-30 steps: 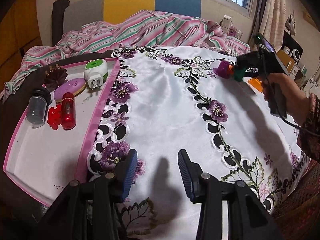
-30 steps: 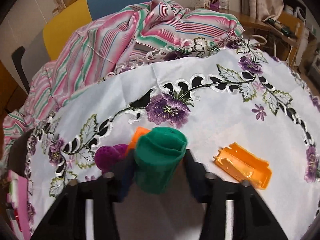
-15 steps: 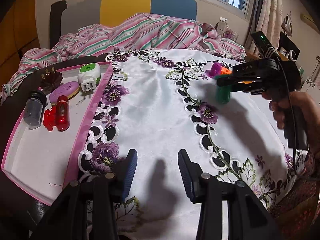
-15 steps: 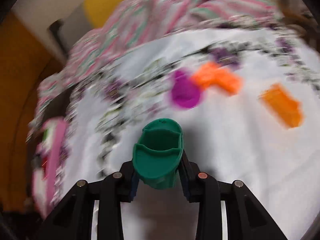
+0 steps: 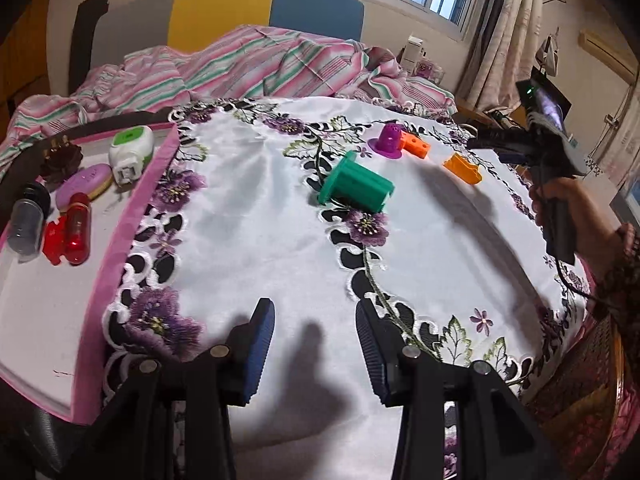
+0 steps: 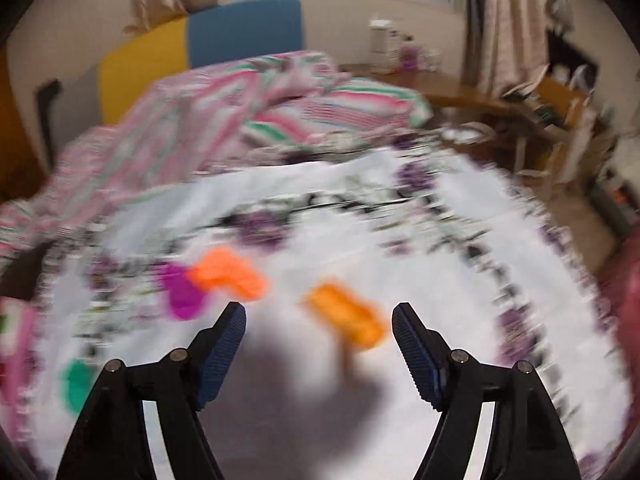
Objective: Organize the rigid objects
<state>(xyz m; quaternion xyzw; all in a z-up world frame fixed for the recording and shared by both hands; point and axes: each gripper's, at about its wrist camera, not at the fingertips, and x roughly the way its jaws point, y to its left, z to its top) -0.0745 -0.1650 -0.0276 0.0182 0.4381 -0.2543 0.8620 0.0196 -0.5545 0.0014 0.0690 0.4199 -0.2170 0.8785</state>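
Observation:
A green plastic cup (image 5: 355, 188) lies on its side in the middle of the white flowered tablecloth (image 5: 260, 232); it shows blurred at the left of the right wrist view (image 6: 77, 384). A purple cone (image 5: 389, 141), an orange block (image 5: 415, 145) and an orange clip (image 5: 463, 168) lie farther back right. My left gripper (image 5: 315, 350) is open and empty near the table's front. My right gripper (image 6: 318, 342) is open and empty above the orange clip (image 6: 346, 316); it shows at the right of the left wrist view (image 5: 484, 145).
A pink-rimmed white tray (image 5: 132, 220) at the left holds a green-white plug-in (image 5: 131, 153), a purple soap (image 5: 84, 181), a red bottle (image 5: 77, 227), a grey jar (image 5: 27, 220) and a pine cone (image 5: 61, 157). A striped blanket (image 5: 248, 68) is piled behind.
My right gripper has let go of the green cup, which now lies on the cloth mid-table. The right gripper has opened and swung back to the right.

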